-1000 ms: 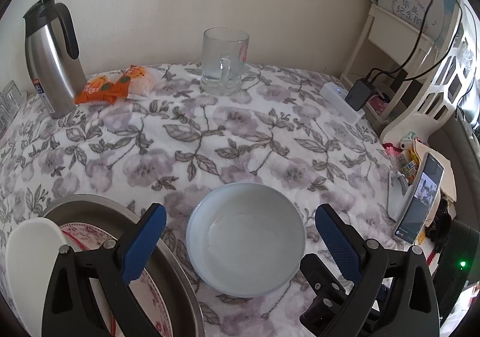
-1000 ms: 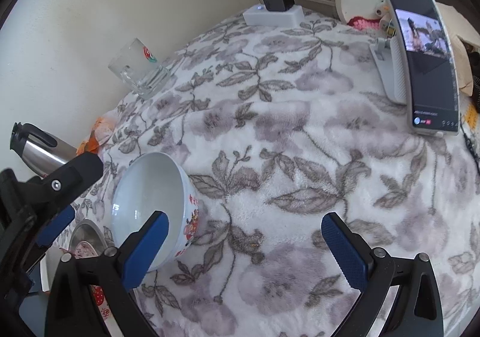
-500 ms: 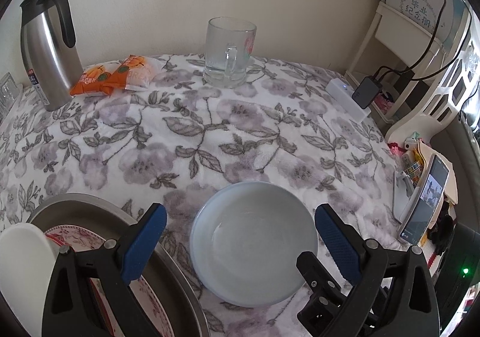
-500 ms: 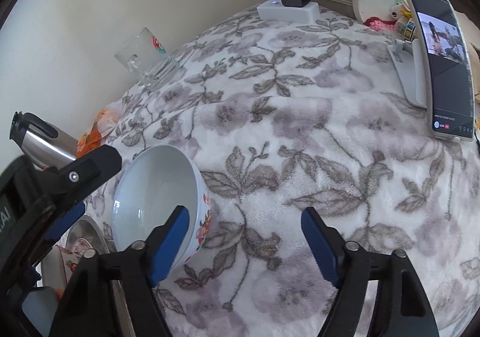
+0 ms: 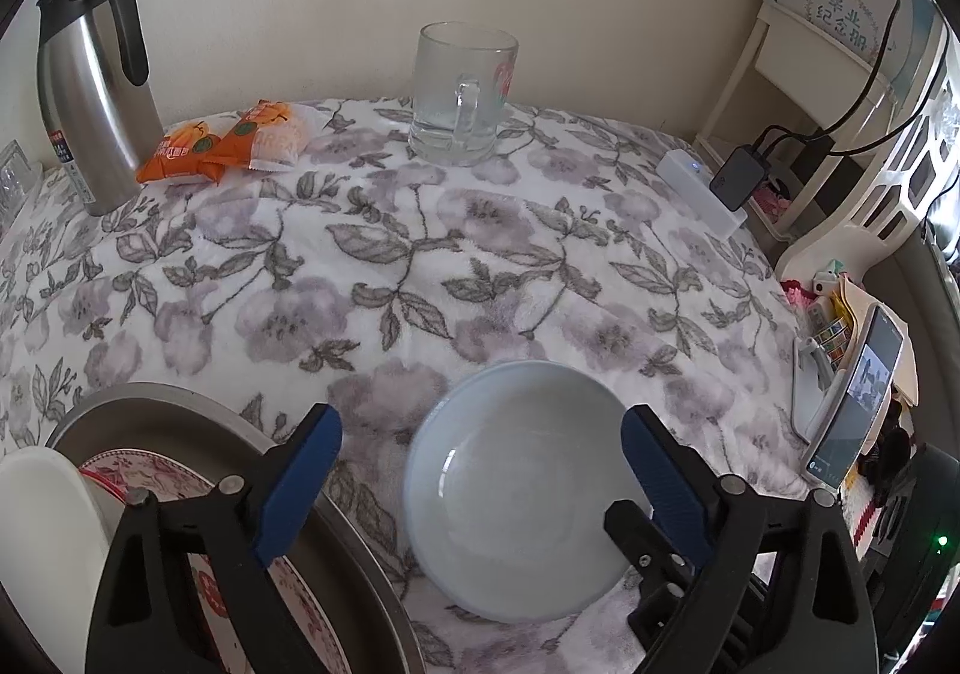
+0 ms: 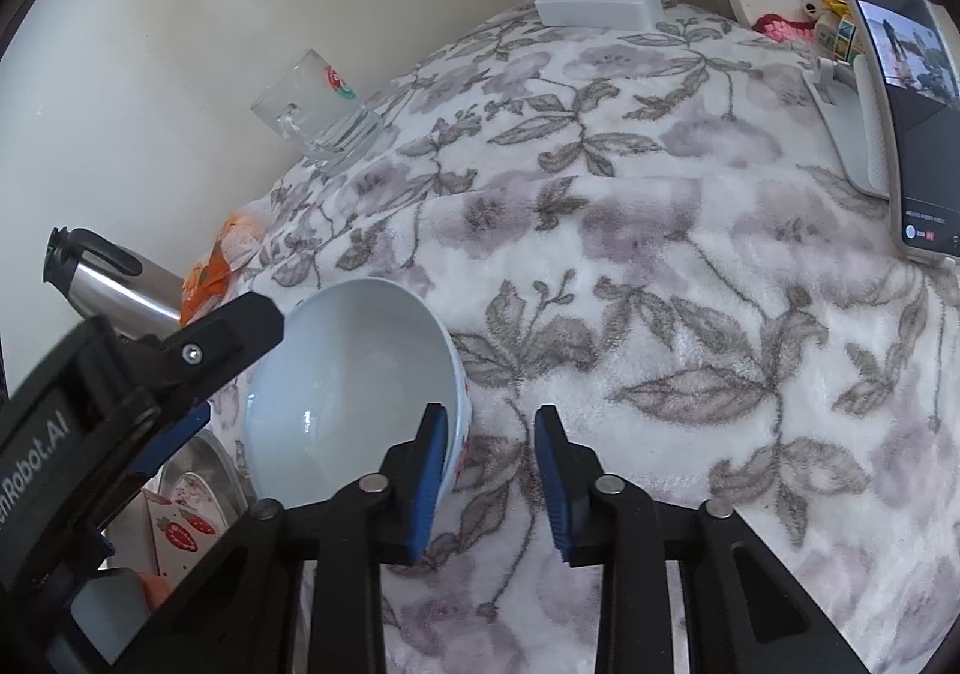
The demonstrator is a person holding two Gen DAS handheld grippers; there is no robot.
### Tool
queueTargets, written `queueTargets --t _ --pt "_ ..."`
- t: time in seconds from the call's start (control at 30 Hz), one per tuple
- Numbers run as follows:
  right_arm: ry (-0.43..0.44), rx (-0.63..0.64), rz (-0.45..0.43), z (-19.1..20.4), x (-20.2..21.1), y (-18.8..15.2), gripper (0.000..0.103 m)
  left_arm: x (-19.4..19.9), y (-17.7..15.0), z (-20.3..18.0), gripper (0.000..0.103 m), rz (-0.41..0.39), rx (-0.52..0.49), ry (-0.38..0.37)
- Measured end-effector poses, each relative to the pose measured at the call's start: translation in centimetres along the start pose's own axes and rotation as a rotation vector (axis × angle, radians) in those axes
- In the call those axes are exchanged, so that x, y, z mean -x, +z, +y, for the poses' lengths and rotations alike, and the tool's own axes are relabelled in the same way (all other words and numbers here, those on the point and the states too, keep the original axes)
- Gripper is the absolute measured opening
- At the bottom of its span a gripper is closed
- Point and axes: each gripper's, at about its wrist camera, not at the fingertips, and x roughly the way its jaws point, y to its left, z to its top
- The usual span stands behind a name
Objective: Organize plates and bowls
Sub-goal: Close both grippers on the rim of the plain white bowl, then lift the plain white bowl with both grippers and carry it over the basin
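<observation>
A pale blue bowl (image 5: 516, 500) with a red flower print outside (image 6: 354, 392) sits on the flowered cloth. My left gripper (image 5: 480, 422) straddles it with wide jaws that are closing slowly, both pads clear of it. My right gripper (image 6: 491, 411) is closing over the bowl's near rim. One pad is inside against the wall and the other is still off the outside. To the left lies a steel basin (image 5: 180, 398) holding a red-patterned plate (image 5: 150, 470) and a white plate (image 5: 42, 518).
A steel thermos (image 5: 90, 92), orange snack packs (image 5: 234, 140) and a glass mug (image 5: 462, 92) stand along the wall. A power strip with a charger (image 5: 702, 188) and a phone on a stand (image 5: 852, 398) occupy the right side. White shelves rise beyond the table's right edge.
My right gripper's jaws have come from wide apart to a narrow gap around the bowl's rim. The left jaws have narrowed slightly. The bowl has barely shifted.
</observation>
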Motion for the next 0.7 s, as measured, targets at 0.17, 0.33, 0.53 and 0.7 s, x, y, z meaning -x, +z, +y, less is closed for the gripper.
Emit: queueTargets --t 0.17,0.33,0.53,0.7 --pt "-0.007 -0.013 0.003 -0.4 -0.1 0.0 0.028 -0.2 -0.1 -0.1 0.081 0.011 -0.007 0.005" --pt "-0.012 -0.025 0.01 -0.7 -0.2 0.0 0.028 -0.7 -0.3 -0.2 0.062 0.03 -0.026 0.01" --pt "-0.012 -0.022 0.014 -0.5 -0.2 0.0 0.028 -1.7 -0.9 -0.4 0.037 0.077 -0.057 0.028" --pt "-0.008 -0.023 0.028 -0.3 -0.7 -0.2 0.028 -2.0 -1.2 -0.7 0.036 0.085 -0.094 0.06"
